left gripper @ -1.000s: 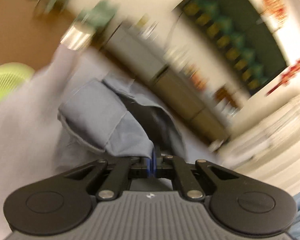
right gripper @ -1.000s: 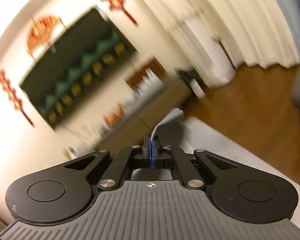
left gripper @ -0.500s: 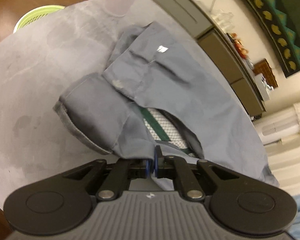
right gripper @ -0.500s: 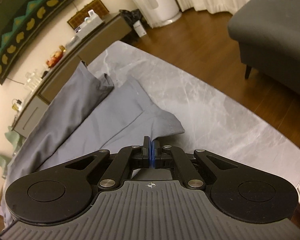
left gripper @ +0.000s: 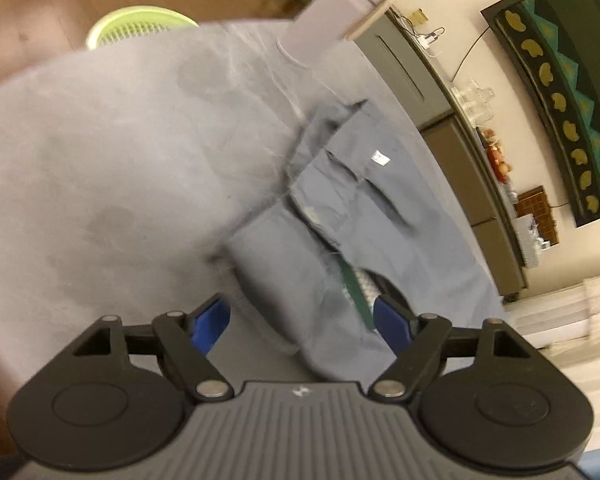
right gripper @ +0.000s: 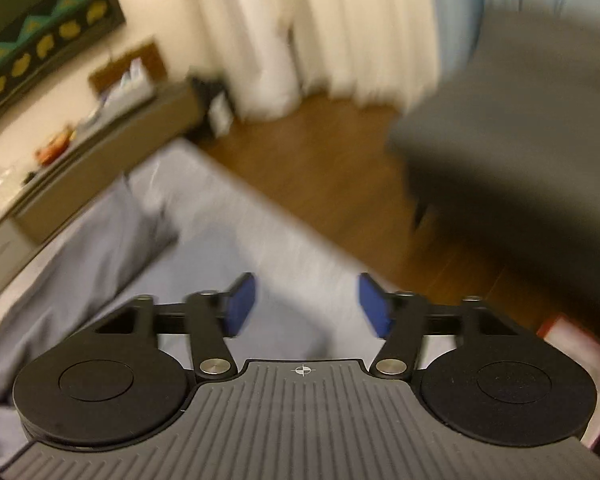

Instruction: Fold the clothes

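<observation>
Grey marble tabletop (left gripper: pixel 100 168) is covered along its far edge by the blue-grey trousers (left gripper: pixel 360 216), apparently half folded. Left gripper (left gripper: pixel 300 320) and right gripper (right gripper: pixel 306 304) are held wide open, empty. Loose layers could be dragged askew if regrasped carelessly.

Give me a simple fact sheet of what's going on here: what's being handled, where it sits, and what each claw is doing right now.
item: blue-grey garment, partly folded
surface: grey table
left gripper: open, garment edge between its blue pads, not clamped
right gripper: open, holding nothing, over the table near the garment
nearby: green basket on the floor, dark sofa
image quality: right view blurred
</observation>
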The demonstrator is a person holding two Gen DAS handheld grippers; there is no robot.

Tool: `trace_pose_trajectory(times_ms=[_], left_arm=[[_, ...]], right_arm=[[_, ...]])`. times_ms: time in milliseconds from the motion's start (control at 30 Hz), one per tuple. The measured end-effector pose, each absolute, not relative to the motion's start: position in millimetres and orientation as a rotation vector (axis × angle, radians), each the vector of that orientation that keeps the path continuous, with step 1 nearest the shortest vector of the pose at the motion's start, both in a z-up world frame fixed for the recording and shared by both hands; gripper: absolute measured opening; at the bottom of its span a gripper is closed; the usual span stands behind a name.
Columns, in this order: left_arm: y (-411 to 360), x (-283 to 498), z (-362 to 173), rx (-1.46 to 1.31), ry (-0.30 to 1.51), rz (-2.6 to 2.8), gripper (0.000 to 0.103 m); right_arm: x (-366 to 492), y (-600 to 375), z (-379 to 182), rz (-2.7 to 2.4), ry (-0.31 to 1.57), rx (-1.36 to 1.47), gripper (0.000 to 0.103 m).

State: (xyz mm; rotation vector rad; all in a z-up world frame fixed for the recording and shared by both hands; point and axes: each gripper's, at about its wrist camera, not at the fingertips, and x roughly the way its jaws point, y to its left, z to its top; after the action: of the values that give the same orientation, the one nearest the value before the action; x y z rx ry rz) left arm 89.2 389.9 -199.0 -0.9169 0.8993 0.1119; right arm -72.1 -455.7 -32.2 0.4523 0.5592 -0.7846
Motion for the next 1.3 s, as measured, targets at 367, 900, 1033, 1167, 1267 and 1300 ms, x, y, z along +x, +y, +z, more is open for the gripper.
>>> trace_pose_trajectory(times_ms=[367, 900, 1033, 1167, 1267, 1300], left_arm=[[349, 142, -59, -0.728, 0.406, -0.321, 0.004], [438, 119, -215, -0.789, 0.923, 0.321, 0.027], [452, 106, -204, -0.804, 0.846, 0.459, 0.027], [454, 84, -183, -0.840, 0.755, 0.484, 0.032], [439, 71, -161, -0.837, 0.691, 0.422, 0.037], [428, 71, -155, -0.827, 0.678, 0.377, 0.038]], right_arm=[[36, -320, -24, -0.317, 0.651, 0.476, 0.072], [40, -347, -126, -0.304, 0.837, 0.719, 0.066], [27, -363, -133, -0.327, 0.861, 0.668, 0.017], [21, -392, -137, -0.391, 0.830, 0.694, 0.000], [11, -405, -127, -0.537, 0.788, 0.610, 0.020], [1, -408, -119, -0.587, 0.748, 0.596, 0.036]])
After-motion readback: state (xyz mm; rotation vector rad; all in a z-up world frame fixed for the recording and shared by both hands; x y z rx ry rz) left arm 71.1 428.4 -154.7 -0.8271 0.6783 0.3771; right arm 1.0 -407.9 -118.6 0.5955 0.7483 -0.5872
